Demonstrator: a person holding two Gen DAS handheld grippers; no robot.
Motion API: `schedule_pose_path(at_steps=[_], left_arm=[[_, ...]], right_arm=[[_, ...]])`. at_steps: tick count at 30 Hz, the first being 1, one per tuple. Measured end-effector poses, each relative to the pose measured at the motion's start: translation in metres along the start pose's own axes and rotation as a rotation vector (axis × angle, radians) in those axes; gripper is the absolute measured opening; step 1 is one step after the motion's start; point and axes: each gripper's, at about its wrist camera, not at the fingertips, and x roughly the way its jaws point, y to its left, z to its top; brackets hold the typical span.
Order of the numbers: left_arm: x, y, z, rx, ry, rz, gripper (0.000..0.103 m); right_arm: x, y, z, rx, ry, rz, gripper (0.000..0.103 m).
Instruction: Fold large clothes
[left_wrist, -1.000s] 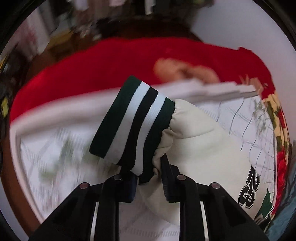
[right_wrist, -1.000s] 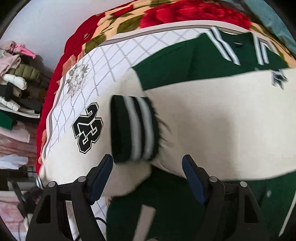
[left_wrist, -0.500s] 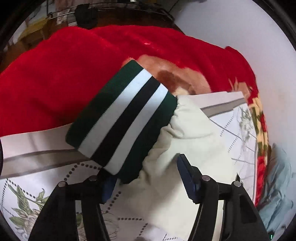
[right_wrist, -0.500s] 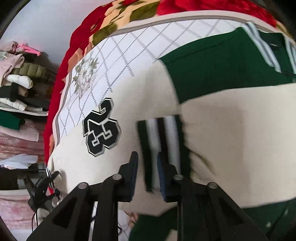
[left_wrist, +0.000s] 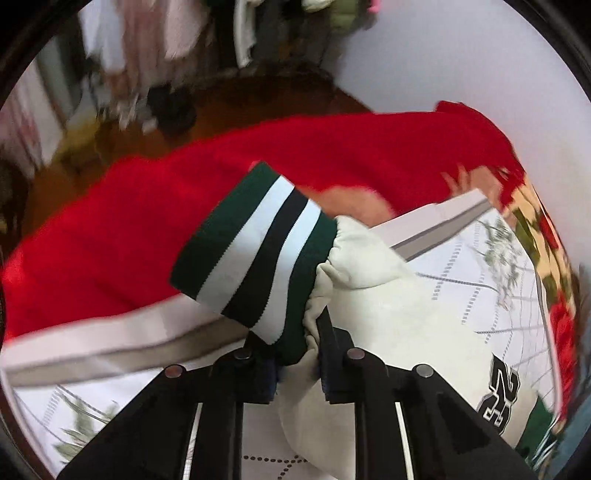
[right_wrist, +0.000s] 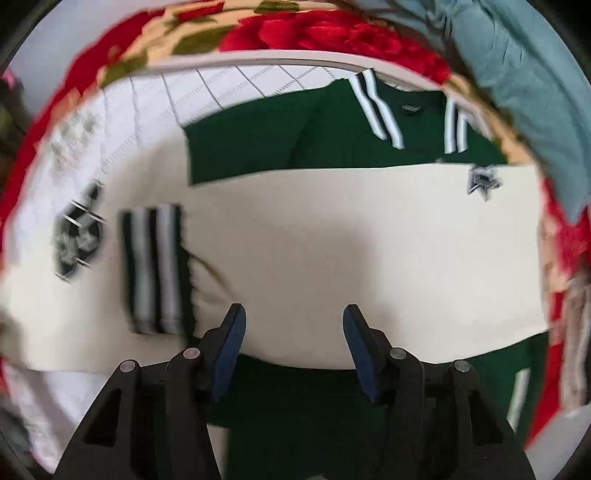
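Observation:
A green and cream varsity jacket lies spread on a bed. My left gripper is shut on the cream sleeve just behind its green, white and black striped cuff, holding it up over the bed. A "23" patch shows on that sleeve. In the right wrist view my right gripper is open and empty above the cream sleeve folded across the jacket's body. The other striped cuff lies flat to its left, beside a blurred number patch.
The bed has a white quilted cover over a red floral blanket. A grey-blue cloth lies at the far right. Hanging clothes and a wooden floor are beyond the bed's edge, beside a white wall.
My left gripper has closed on the sleeve behind the cuff and lifted it. My right gripper has opened, let go of the other cuff and moved right over the jacket's body.

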Motion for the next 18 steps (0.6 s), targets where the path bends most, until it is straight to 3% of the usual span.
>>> schedule_pose_path(at_steps=[1,2,4,7,12,18], left_arm=[[-0.012,-0.006,0.002,0.044,-0.025,0.01,0.013],[-0.024,-0.015,0.004,0.087,-0.057,0.016,0.013],[-0.052,-0.033,0.007,0.18,-0.126,0.027,0.013],[-0.091,-0.064,0.006,0.296,-0.21,0.012,0.012],[-0.14,-0.112,-0.005,0.433,-0.271,-0.049,0.012],[-0.187,-0.194,-0.055,0.618,-0.299,-0.15,0.011]], right_arm=[[0.001,0.002,-0.001,-0.013,-0.003,-0.028,0.062],[0.002,0.005,-0.002,-0.036,-0.009,-0.067,0.077],[0.002,0.006,-0.002,-0.045,-0.011,-0.095,0.091],[0.0,0.002,0.0,-0.032,-0.012,-0.097,0.091],[-0.01,-0.019,0.004,0.017,-0.04,-0.065,0.091],[-0.015,-0.079,0.006,0.125,-0.052,-0.007,0.091]])
